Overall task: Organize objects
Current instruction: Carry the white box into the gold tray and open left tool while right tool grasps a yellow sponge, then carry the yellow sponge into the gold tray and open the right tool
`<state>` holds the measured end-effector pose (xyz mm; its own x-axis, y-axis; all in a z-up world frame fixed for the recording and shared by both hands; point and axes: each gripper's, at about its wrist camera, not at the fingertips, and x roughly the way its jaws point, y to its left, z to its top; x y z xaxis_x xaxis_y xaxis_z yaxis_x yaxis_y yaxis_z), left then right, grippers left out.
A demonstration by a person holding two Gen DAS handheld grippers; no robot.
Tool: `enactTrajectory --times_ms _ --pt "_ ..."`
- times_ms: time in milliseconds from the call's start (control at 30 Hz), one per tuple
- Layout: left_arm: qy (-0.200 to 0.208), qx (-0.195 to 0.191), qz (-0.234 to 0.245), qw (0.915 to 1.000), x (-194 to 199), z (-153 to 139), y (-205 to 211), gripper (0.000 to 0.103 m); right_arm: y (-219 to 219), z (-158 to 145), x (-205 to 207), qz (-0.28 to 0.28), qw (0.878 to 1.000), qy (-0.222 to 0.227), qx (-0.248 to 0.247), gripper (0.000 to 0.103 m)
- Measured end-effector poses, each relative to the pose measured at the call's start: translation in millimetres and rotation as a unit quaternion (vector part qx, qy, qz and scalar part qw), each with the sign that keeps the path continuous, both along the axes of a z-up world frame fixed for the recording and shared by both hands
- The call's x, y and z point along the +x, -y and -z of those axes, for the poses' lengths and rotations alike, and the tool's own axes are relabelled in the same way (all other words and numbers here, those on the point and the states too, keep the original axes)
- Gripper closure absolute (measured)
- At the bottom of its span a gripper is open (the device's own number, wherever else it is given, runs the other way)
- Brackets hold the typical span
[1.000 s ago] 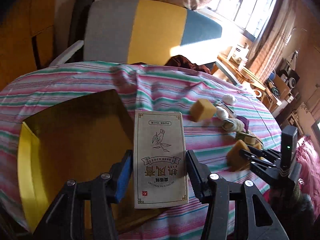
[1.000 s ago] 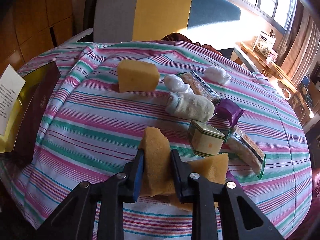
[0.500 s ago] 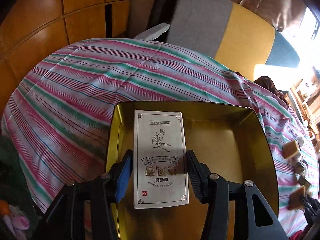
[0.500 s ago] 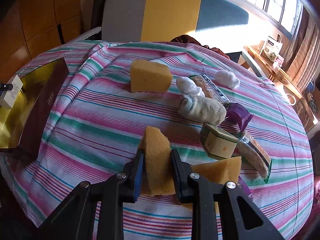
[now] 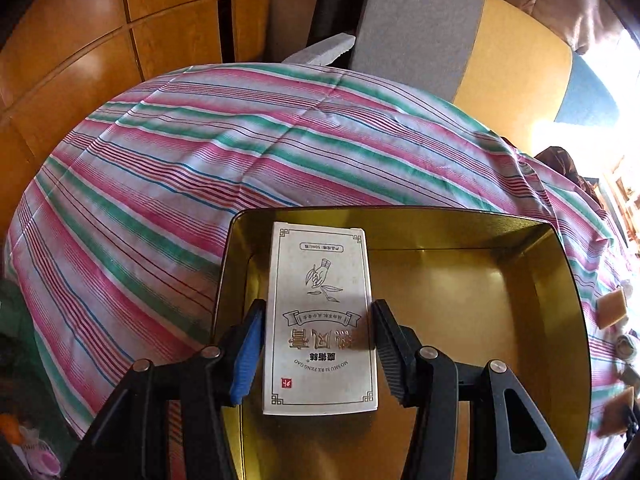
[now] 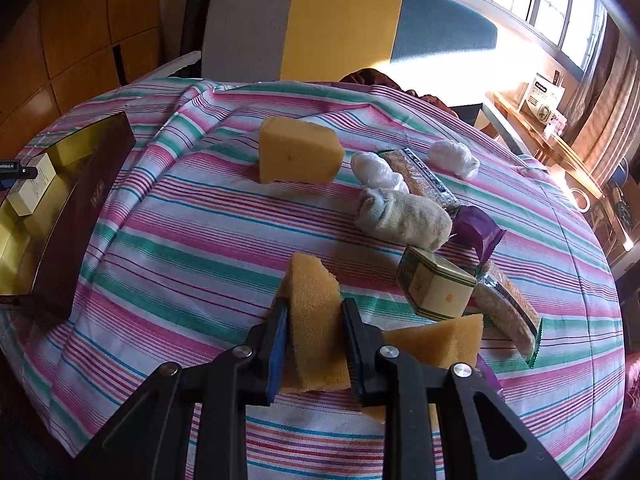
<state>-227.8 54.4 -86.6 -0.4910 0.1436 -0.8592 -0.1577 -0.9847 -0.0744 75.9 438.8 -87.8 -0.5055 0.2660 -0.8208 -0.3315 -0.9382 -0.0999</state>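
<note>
The left gripper (image 5: pixel 318 344) pinches a white carton (image 5: pixel 320 316) printed with gold characters, its two pads pressed to the carton's long sides, and holds it inside the gold-lined box (image 5: pixel 460 228), close to that box's left wall; whether the carton touches the floor of the box I cannot tell. The box sits on the striped tablecloth (image 5: pixel 180 184) near the table's edge. The right gripper (image 6: pixel 312 336) is clamped on a yellow sponge wedge (image 6: pixel 314 312), held upright between the jaws just above the cloth, with a second sponge piece (image 6: pixel 436 340) just beside it. Further across the table lie a larger yellow sponge block (image 6: pixel 298 150), a rolled sock (image 6: pixel 402 214), a small green-and-cream tin (image 6: pixel 434 288), a purple packet (image 6: pixel 478 228) and two wrapped biscuit packs, one (image 6: pixel 506 308) to the right of the tin
</note>
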Motion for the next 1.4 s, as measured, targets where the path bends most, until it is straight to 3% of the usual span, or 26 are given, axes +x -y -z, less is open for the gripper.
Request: enactTrajectory --times_ms 200,300,467,600,767,933,1400 --pt "-0.016 -0.015 -0.002 0.9998 -2 -5 -1 0.05 1 0 0 0.0 1.0 0.0 0.002 0.078" --pt "-0.027 -0.01 -0.014 0.9995 2 -11 4 0.04 2 0 -1 -0.001 1.0 0.001 0.005 0.078" --pt "-0.051 -0.015 -0.012 0.9985 20 -24 8 0.038 5 0 -1 -0.002 1.0 0.003 0.012 0.078" --pt "-0.085 -0.006 -0.014 0.9963 53 -45 13 0.034 5 0 -1 0.0 1.0 0.003 0.014 0.078" --pt "-0.147 -0.001 0.0 0.9891 108 -77 15 0.018 7 -3 -1 0.004 1.0 -0.001 0.018 0.078" --pt "-0.185 0.002 0.005 0.9828 144 -97 20 0.009 10 -15 0 0.015 1.0 -0.018 0.018 0.078" --pt "-0.188 -0.003 0.004 0.9822 172 -93 36 0.009 48 -60 -16 0.003 0.996 -0.08 -0.029 0.078"
